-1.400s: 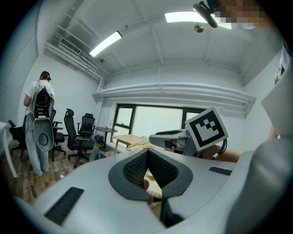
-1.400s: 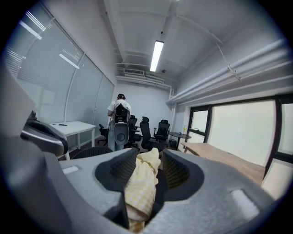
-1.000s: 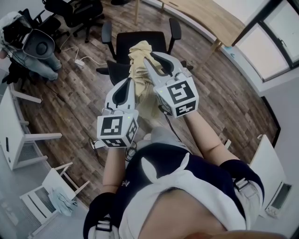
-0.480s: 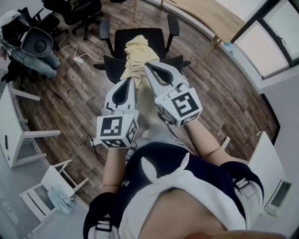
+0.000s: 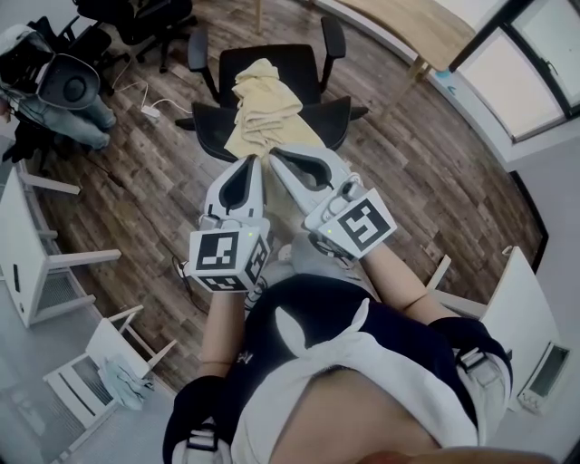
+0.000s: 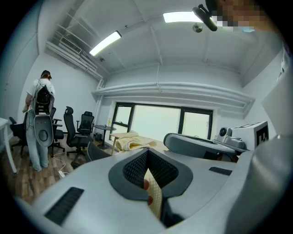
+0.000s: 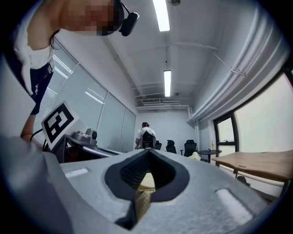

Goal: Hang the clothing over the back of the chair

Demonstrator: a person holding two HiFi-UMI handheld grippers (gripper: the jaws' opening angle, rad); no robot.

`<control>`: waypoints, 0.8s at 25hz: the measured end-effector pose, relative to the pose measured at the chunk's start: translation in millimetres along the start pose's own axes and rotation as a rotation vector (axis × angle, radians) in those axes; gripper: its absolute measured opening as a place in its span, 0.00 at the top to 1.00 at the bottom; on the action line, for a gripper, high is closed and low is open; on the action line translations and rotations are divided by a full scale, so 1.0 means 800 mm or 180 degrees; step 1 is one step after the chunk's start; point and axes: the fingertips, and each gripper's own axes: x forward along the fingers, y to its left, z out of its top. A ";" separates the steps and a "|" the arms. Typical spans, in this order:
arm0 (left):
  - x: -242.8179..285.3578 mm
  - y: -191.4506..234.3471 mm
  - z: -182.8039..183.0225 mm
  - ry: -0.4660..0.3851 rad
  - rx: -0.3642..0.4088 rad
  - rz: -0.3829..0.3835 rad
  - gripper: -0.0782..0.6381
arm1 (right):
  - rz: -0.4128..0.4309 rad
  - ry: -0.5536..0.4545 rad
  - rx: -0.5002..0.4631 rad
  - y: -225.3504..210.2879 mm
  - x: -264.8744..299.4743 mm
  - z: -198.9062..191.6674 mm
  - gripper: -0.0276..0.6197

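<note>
The yellow clothing (image 5: 263,107) is being pinched by both grippers at once. In the left gripper view, the fingers (image 6: 87,192) of the left gripper (image 6: 147,153) are being pressed together on a fold of the fabric. A pale strip of it is being squeezed in the pocket just behind the tips. In the right gripper view, the right gripper (image 7: 147,153) is likewise being held shut, with a narrow fold of the same clothing being nipped just behind its tips.

In the head view, the tips of the left gripper (image 5: 254,163) and the right gripper (image 5: 275,158) are being held just beside each other at the near edge of the clothing. Directly ahead of the fingertips, the clothing is being draped over the back of the black office chair (image 5: 210,134). It is being carried from the tips up across the backrest and is bunching on the seat beyond.

Well beyond the chair, ahead and to the right of the fingers, a wooden desk (image 5: 399,27) is being shown. Well off to the left of the left fingers, a person (image 5: 54,82) wearing a backpack is being seen standing near other office chairs.
</note>
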 end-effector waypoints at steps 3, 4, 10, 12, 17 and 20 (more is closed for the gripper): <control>0.000 -0.003 -0.006 0.0032 -0.0013 -0.0010 0.88 | -0.0068 0.0102 0.0016 -0.003 -0.005 -0.011 0.96; 0.000 -0.004 -0.008 0.0042 -0.0014 -0.0015 0.88 | -0.0078 0.0143 0.0018 -0.004 -0.006 -0.015 0.96; -0.003 -0.001 -0.016 0.0049 -0.0045 0.0007 0.88 | -0.0147 0.0303 0.0005 -0.007 -0.012 -0.033 0.96; -0.006 -0.001 -0.018 0.0047 -0.0058 0.0013 0.88 | -0.0164 0.0333 -0.0012 -0.006 -0.014 -0.036 0.96; -0.007 -0.001 -0.019 0.0053 -0.0061 0.0007 0.88 | -0.0248 0.0477 -0.0031 -0.011 -0.012 -0.047 0.96; -0.008 0.002 -0.018 0.0052 -0.0059 0.0014 0.88 | -0.0305 0.0573 -0.0059 -0.013 -0.011 -0.054 0.96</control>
